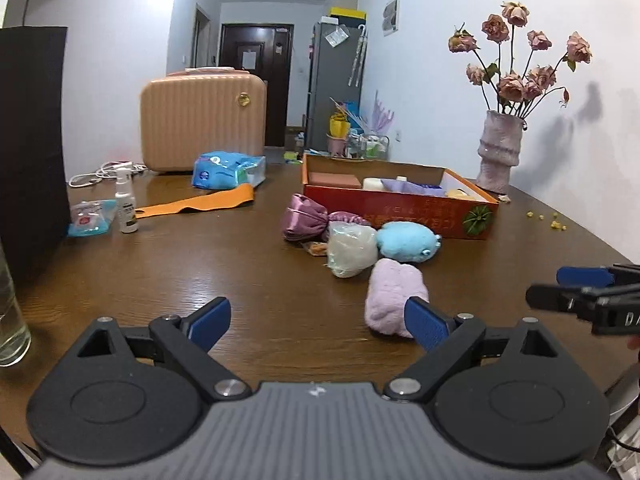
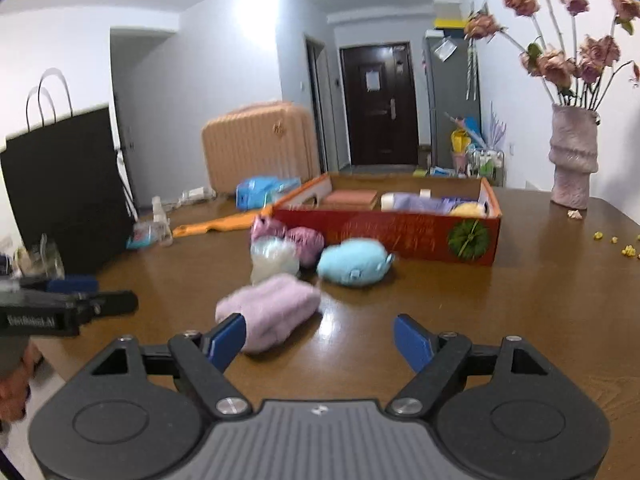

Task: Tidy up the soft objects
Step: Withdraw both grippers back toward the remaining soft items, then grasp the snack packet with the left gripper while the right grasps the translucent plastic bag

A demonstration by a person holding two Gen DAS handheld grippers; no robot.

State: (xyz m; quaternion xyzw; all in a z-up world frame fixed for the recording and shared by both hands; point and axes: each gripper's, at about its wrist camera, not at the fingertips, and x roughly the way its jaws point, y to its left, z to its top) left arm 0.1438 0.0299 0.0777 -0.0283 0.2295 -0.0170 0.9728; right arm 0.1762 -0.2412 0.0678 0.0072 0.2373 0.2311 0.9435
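Note:
A fluffy lilac soft roll (image 1: 394,296) (image 2: 272,310) lies nearest on the brown table. Behind it lie a light blue plush (image 1: 406,241) (image 2: 352,261), a whitish bagged soft ball (image 1: 352,250) (image 2: 274,258) and a mauve satin pouch (image 1: 306,218) (image 2: 304,242). An open orange-red box (image 1: 400,210) (image 2: 400,232) holding several soft items stands behind them. My left gripper (image 1: 318,324) is open and empty, its right finger just before the lilac roll. My right gripper (image 2: 320,340) is open and empty, its left finger by the roll.
A black paper bag (image 1: 32,140) (image 2: 68,184), spray bottle (image 1: 126,208), tissue packs, an orange strip (image 1: 200,202) and a peach case (image 1: 202,120) stand at the left and back. A vase of dried roses (image 1: 500,152) (image 2: 572,160) stands at the right. A glass (image 1: 10,320) is near left.

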